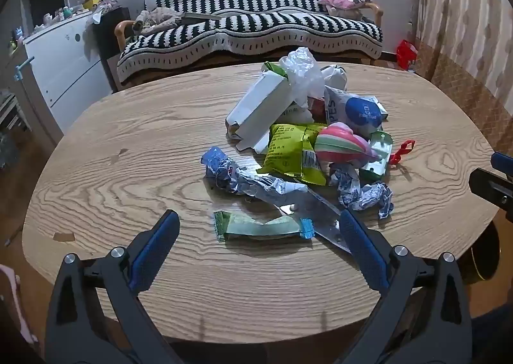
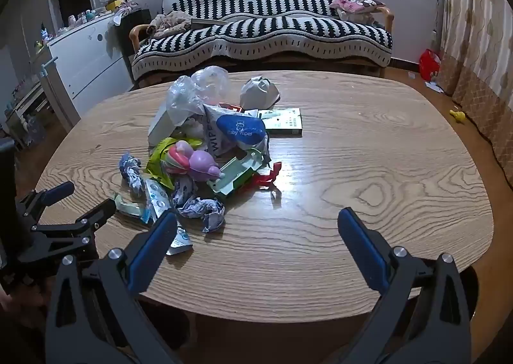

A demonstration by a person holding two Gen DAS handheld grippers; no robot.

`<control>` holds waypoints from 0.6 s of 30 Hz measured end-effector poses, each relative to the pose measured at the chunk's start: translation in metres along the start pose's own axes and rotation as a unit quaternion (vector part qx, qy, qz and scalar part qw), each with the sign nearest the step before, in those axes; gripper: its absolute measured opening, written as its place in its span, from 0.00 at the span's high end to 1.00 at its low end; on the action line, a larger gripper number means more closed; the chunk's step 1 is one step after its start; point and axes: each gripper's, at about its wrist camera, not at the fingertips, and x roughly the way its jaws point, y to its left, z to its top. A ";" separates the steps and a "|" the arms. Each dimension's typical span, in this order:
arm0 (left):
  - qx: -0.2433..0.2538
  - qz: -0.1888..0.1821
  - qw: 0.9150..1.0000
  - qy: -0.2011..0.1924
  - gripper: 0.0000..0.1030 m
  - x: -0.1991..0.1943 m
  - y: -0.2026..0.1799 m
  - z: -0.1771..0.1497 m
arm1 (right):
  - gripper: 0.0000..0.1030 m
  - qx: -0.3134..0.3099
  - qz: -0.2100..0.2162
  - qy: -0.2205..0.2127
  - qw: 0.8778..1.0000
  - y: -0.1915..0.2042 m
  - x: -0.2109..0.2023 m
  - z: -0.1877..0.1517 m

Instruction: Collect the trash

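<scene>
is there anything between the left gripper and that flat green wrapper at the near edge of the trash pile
Nothing visible. The left gripper is open with only bare table ahead of it, and the green wrapper lies flat, nearest of the pile.

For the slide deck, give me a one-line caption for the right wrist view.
Open right gripper above a wooden table, beside a trash pile; the open left gripper waits nearby.

Oval wooden table (image 1: 112, 171) bearing a trash heap (image 1: 307, 139): white carton (image 1: 256, 107), green wrapper (image 1: 259, 227), crumpled paper (image 1: 365, 192).
</scene>
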 end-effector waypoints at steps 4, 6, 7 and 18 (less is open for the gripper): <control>0.000 -0.004 1.000 0.000 0.06 -0.002 0.000 -0.001 | 0.05 -0.002 0.001 0.000 1.000 0.003 -0.002 -0.002; -0.002 0.000 1.000 0.003 0.06 0.000 0.001 0.000 | 0.05 0.002 0.006 0.002 1.000 0.002 -0.002 -0.002; -0.002 0.000 1.000 0.003 0.06 -0.001 0.001 0.000 | 0.05 0.004 0.007 0.003 1.000 0.001 -0.002 -0.003; 0.000 0.002 1.000 0.004 0.06 -0.003 0.000 0.000 | 0.05 0.004 0.007 0.004 1.000 -0.001 0.001 0.000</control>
